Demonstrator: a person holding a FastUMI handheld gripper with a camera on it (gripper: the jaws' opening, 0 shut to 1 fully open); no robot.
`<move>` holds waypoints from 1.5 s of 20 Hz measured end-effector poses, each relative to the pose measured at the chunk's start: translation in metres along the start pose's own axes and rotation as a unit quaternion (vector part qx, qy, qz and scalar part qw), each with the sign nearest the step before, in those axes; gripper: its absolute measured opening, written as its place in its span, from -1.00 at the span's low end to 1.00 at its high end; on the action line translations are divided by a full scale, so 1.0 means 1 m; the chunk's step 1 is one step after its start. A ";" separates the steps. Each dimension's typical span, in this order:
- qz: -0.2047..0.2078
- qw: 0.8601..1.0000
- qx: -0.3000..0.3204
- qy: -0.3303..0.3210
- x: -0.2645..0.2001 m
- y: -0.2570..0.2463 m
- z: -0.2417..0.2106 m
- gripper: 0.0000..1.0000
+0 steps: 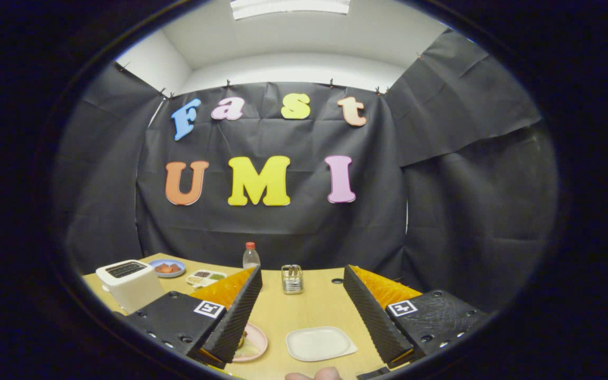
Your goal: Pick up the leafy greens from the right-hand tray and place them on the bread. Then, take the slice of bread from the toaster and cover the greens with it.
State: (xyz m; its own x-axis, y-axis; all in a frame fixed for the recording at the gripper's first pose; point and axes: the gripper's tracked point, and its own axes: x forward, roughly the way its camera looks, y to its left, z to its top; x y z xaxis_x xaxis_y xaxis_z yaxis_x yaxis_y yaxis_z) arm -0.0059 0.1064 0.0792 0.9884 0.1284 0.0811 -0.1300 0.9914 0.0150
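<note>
— Two ribbed fingers of the gripper [301, 316] stood apart, holding nothing, above a pale wooden table [304, 309].
— And the task's things?
— A boxy white toaster [129, 285] sat far left; a pink plate [254, 343], half hidden by one finger; a white tray [319, 343] between them. Greens were hard to make out.

The counter [304, 311] was pale tan wood, and the toaster [130, 284] at the far left was cream with a dark slot. A blue plate [167, 268] held reddish pieces, the clear bottle [251, 256] had a red cap, and near the hand-held gripper [301, 311], fingers apart, lay a pink plate [254, 343] and a white tray [319, 343].
</note>
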 end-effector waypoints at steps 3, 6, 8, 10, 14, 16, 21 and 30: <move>0.001 1.000 0.002 -0.011 -0.025 -0.010 0.011 0.92; 0.000 1.000 0.001 -0.014 -0.046 -0.011 0.009 0.92; 0.003 1.000 0.004 -0.009 -0.060 -0.005 0.003 0.92; -0.003 1.000 0.000 -0.012 -0.069 -0.003 0.000 0.92; -0.021 0.999 -0.021 -0.021 -0.078 -0.003 -0.001 0.92; -0.021 0.999 -0.028 -0.024 -0.078 0.002 0.000 0.92; -0.013 0.999 -0.024 -0.024 -0.075 0.012 0.000 0.92; -0.017 0.999 -0.027 -0.031 -0.082 0.014 0.006 0.92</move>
State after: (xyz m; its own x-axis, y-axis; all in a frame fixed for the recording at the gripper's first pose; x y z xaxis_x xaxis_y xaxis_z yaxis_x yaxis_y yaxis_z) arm -0.0893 0.1094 0.0787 0.9851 0.0949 0.1437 -0.0909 0.9953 -0.0343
